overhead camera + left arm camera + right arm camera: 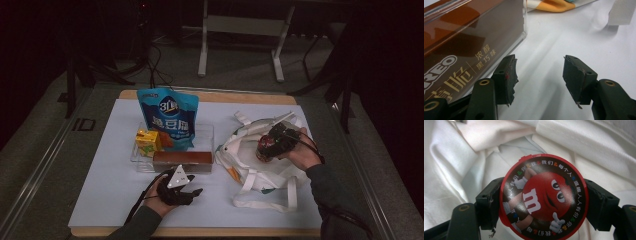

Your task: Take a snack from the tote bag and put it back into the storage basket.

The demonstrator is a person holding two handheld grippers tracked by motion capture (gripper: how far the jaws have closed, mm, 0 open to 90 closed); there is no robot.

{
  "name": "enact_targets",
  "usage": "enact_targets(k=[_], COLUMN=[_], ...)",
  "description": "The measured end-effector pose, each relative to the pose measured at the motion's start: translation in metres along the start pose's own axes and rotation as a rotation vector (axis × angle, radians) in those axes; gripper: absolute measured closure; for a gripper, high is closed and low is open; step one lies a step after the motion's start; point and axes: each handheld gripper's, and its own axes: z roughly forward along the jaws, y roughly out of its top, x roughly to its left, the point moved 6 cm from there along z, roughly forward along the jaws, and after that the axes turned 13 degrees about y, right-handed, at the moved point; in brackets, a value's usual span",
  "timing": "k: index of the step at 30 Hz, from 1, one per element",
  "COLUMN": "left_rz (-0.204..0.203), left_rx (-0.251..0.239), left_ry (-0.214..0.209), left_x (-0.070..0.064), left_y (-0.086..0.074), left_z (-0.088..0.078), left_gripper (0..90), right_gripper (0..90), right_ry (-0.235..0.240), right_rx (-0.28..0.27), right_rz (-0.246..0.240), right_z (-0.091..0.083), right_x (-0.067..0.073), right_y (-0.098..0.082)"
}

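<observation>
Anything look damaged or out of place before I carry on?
The rubber pads on the left tool are frayed and chipped at the edges. Otherwise nothing stands out: the candy tub sits squarely in the right tool over the white bag, nothing spilled.

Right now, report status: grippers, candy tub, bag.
Right gripper shut on candy tub, over the bag. Left gripper open, nothing between jaws, beside brown box. Nothing blocking the bag.
</observation>
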Motion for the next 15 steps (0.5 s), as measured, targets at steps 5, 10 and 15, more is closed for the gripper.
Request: enact_targets(k=[5,10,15], left_rz=[0.000,0.001,0.001], left_rx=[0.000,-0.001,-0.004], left_ry=[0.000,0.001,0.002], left_x=[0.000,0.000,0.000], left_y=[0.000,0.000,0.000], left_z=[0.000,0.000,0.000], left_gripper=[44.4,44.4,44.4], right_gripper=[25.4,25.4,25.3], right_ry=[0.007,0.012,0.015], right_rx=[-0.007,-0.011,-0.010], right_rz=[-0.018,-0.032,-0.043], right_z=[-0.002,-0.004,-0.005], right_x=[0.005,0.008,0.012], right_y=[0.005,0.008,0.010])
